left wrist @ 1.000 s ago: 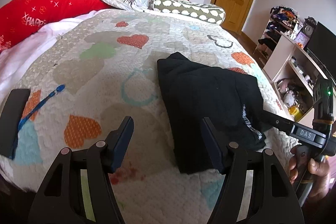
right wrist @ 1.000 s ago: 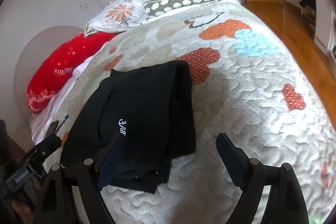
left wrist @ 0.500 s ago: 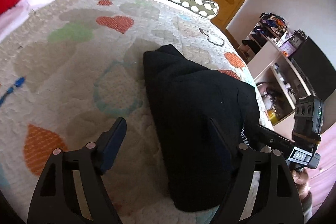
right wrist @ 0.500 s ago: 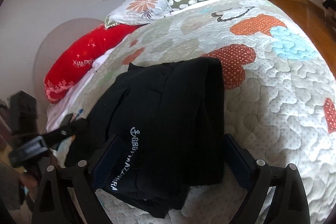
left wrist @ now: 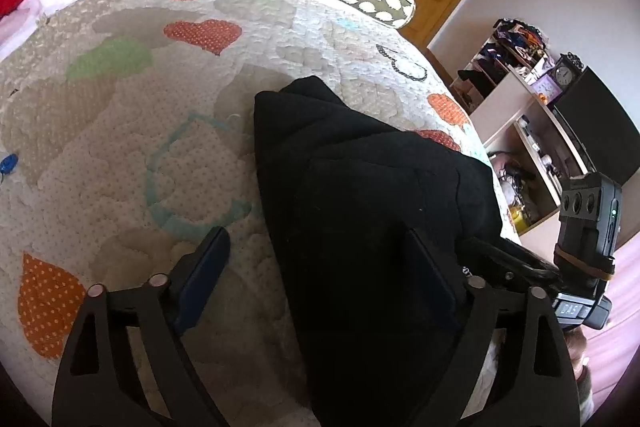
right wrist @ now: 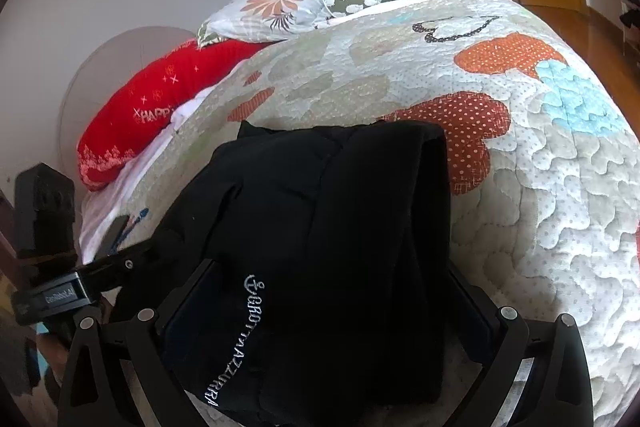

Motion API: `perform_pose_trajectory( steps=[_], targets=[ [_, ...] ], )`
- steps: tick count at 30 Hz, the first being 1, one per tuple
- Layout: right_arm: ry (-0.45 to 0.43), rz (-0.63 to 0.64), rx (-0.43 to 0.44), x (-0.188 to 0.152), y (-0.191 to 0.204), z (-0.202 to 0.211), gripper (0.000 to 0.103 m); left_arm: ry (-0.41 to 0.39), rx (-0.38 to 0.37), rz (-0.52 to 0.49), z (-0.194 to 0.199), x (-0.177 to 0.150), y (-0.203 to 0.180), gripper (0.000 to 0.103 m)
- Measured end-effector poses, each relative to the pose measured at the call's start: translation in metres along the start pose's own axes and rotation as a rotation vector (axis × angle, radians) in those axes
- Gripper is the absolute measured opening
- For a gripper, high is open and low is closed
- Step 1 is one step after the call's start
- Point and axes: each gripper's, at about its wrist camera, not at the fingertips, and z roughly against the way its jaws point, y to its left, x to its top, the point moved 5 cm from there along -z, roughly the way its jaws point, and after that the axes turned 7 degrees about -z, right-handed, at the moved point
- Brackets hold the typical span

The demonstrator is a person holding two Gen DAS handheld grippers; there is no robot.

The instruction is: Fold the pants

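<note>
The left gripper [left wrist: 316, 279] is spread wide over the near edge of the folded black pants [left wrist: 360, 211], one finger on the quilt [left wrist: 120, 131], the other against the cloth. The right gripper [right wrist: 328, 311] is parted around the pants' lettered end, its fingertips hidden by fabric. The pants' near edge is cut off.

White lettering ending "AZZURRA" is running along the black pants [right wrist: 320, 247]. The red pillow [right wrist: 152, 107] is showing "HAPP".
</note>
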Motion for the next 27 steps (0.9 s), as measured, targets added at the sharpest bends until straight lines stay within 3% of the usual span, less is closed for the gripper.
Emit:
perform_pose_trajectory(
  steps=[7, 13, 15, 16, 17, 18, 22, 24, 27],
  targets=[
    [-0.002, -0.023, 0.027, 0.0, -0.003, 0.002, 0.103, 0.012, 0.03, -0.034, -0.008, 0.002, -0.007, 0.094],
    [-0.008, 0.004, -0.021, -0.001, 0.002, 0.001, 0.102, 0.014, 0.033, -0.046, -0.011, 0.002, -0.009, 0.094],
    [-0.027, 0.02, -0.063, -0.001, 0.003, 0.001, 0.082, 0.015, 0.034, -0.046, -0.012, 0.002, -0.009, 0.094],
    [-0.034, 0.024, -0.059, -0.001, 0.004, 0.002, 0.078, 0.014, 0.038, -0.05, -0.012, 0.002, -0.01, 0.094],
    [-0.037, 0.024, -0.044, -0.001, 0.004, 0.003, 0.07, 0.011, 0.037, -0.057, -0.012, 0.002, -0.012, 0.09],
    [-0.037, 0.024, -0.032, -0.001, 0.004, 0.003, 0.06, 0.007, 0.028, -0.063, -0.011, 0.001, -0.013, 0.077],
    [-0.063, 0.087, -0.039, -0.003, 0.018, 0.008, 0.046, -0.021, 0.017, -0.085, -0.004, 0.001, -0.023, 0.052],
    [-0.088, 0.124, -0.042, -0.003, 0.028, 0.013, 0.041, -0.051, 0.026, -0.085, 0.006, 0.006, -0.024, 0.032],
    [-0.127, 0.145, -0.002, 0.007, 0.046, 0.025, 0.04, -0.069, 0.014, -0.089, 0.016, 0.02, -0.026, 0.028]
  ],
)
